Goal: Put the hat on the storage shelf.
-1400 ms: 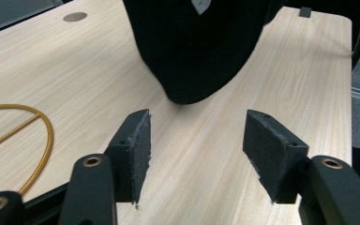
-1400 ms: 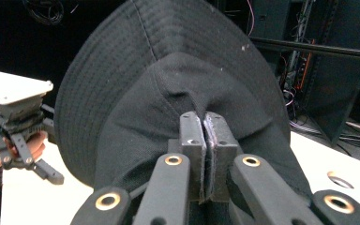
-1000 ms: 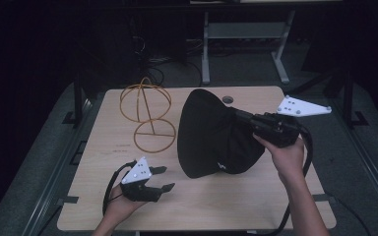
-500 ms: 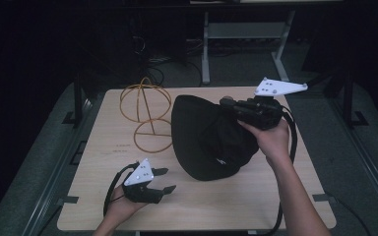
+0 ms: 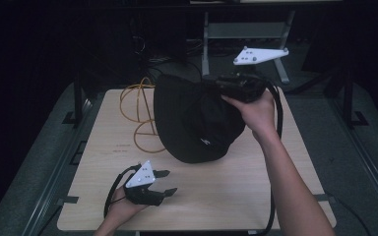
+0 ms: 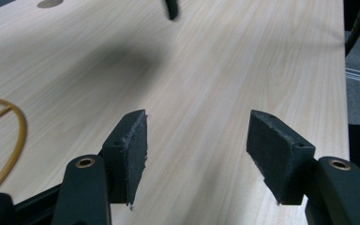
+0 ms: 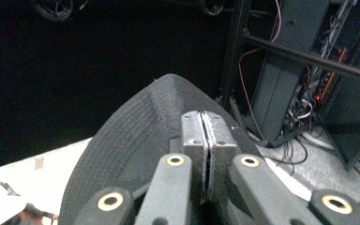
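Note:
A black brimmed hat [image 5: 197, 123] hangs tilted over the middle of the wooden table [image 5: 236, 196]. My right gripper [image 5: 210, 84] is shut on its upper edge. In the right gripper view the pads [image 7: 205, 136] are pressed together on the fabric, and the hat's stitched brim [image 7: 131, 140] curves away beyond them. A yellow wire hat stand [image 5: 137, 110] sits at the back left of the table, partly behind the hat. My left gripper [image 5: 170, 182] rests low near the front left, open with nothing between its jaws [image 6: 197, 145]. The stand's ring base [image 6: 14, 140] lies to its left.
A white metal frame [image 5: 211, 34] and dark racks with cables [image 7: 309, 93] stand beyond the table's far edge. A black cable [image 5: 277, 147] loops down from the right gripper along the forearm. Bare wood lies ahead of the left gripper [image 6: 215, 70].
My right gripper has risen and moved left toward the wire stand, carrying the hat up with it. The left gripper has stayed where it was.

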A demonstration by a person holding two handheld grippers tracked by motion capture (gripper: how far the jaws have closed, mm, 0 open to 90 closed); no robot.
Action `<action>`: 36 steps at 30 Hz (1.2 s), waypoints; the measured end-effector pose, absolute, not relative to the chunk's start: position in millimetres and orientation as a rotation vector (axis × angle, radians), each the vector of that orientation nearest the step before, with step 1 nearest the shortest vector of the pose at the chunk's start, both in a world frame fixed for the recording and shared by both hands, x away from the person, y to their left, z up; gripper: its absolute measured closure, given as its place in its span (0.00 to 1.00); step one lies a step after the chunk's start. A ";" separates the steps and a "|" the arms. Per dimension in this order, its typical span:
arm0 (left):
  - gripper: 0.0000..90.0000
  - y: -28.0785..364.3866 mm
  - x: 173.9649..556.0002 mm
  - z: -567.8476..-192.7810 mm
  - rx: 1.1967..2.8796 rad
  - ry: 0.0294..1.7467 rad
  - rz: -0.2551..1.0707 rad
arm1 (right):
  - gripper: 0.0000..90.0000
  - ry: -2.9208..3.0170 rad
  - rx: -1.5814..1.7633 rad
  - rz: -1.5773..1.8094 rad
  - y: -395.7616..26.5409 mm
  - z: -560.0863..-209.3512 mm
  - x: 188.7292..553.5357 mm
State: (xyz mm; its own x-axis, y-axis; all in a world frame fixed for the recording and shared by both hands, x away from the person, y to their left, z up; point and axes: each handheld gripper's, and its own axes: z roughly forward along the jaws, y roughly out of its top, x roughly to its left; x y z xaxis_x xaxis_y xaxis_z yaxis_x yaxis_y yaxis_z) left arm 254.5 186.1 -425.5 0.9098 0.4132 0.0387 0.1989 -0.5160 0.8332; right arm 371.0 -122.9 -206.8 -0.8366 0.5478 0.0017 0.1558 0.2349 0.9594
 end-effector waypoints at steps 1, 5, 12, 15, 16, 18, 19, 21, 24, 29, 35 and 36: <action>0.42 185.4 254.1 -426.0 2.125 0.433 0.291 | 0.98 2.174 0.646 1.635 -120.0 -203.2 373.1; 0.42 185.7 254.6 -426.1 2.127 0.429 0.290 | 0.98 2.192 0.622 1.636 -105.5 -190.2 382.2; 0.42 182.3 252.8 -428.1 2.132 0.410 0.277 | 0.98 2.221 0.581 1.627 -78.3 -177.1 398.5; 0.42 178.3 251.0 -429.4 2.145 0.394 0.263 | 0.98 2.239 0.558 1.625 -61.6 -168.7 408.5; 0.42 178.3 251.0 -429.4 2.145 0.394 0.263 | 0.98 2.239 0.558 1.625 -61.6 -168.7 408.5; 0.42 176.6 250.6 -429.8 2.160 0.376 0.267 | 0.98 2.244 0.546 1.624 -52.6 -164.6 414.1; 0.42 175.8 250.5 -430.0 2.167 0.371 0.272 | 0.98 2.263 0.538 1.619 -43.5 -161.3 419.6; 0.43 174.3 250.5 -431.6 2.167 0.369 0.266 | 0.98 2.279 0.526 1.608 -34.4 -158.3 425.2; 0.43 174.0 251.3 -432.1 2.172 0.369 0.260 | 0.98 2.285 0.523 1.611 -25.5 -155.7 430.4; 0.43 173.0 253.6 -432.6 2.172 0.354 0.264 | 0.98 2.343 0.516 1.572 4.0 -150.9 448.5; 0.43 169.9 253.5 -434.9 2.181 0.347 0.255 | 0.98 2.403 0.497 1.492 32.4 -151.8 466.1; 0.43 169.2 253.7 -435.3 2.187 0.345 0.254 | 0.98 2.445 0.480 1.438 47.0 -154.5 471.6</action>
